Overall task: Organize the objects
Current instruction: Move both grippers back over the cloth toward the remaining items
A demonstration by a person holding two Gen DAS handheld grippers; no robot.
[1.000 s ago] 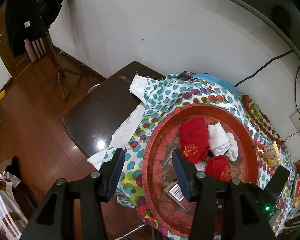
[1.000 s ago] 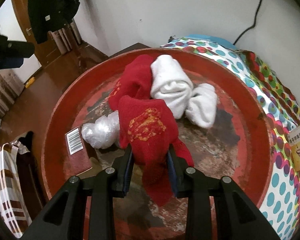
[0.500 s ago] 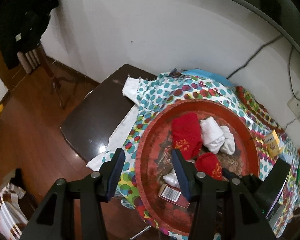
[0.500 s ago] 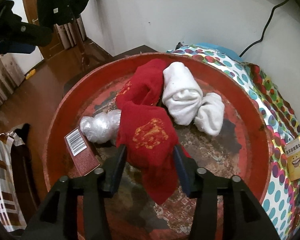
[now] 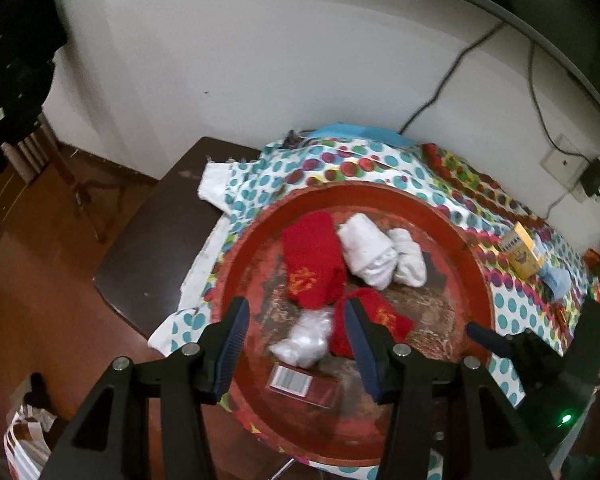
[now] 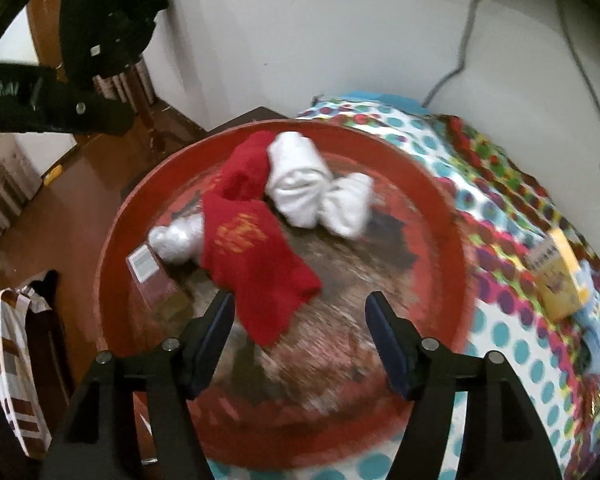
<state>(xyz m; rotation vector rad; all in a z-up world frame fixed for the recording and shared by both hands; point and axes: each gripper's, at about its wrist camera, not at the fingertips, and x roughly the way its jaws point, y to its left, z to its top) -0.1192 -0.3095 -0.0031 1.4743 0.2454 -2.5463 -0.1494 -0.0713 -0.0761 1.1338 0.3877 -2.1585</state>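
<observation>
A round red tray (image 5: 480, 280) (image 6: 452, 216) on a polka-dot cloth holds two red socks, two rolled white socks, a crumpled clear plastic wad and a small barcoded box. The near red sock (image 6: 256, 264) (image 5: 374, 322) lies flat in the tray, just beyond my right gripper (image 6: 300, 332), which is open and empty above the tray's near part. The far red sock (image 5: 312, 264) (image 6: 244, 172) lies beside the white socks (image 5: 368, 256) (image 6: 300, 192). My left gripper (image 5: 296, 344) is open and empty, high above the tray's near-left side, over the plastic wad (image 5: 304, 340) (image 6: 176, 240).
The barcoded box (image 5: 304, 384) (image 6: 152, 280) lies at the tray's near-left rim. A yellow carton (image 5: 520, 252) (image 6: 556, 276) sits on the polka-dot cloth (image 5: 340, 164) to the right. A dark table (image 5: 148, 240) and wooden floor lie to the left. A wall with cables is behind.
My right gripper has opened and let go of the near red sock, then pulled back and up. My left gripper has risen and shifted right over the tray, still open.
</observation>
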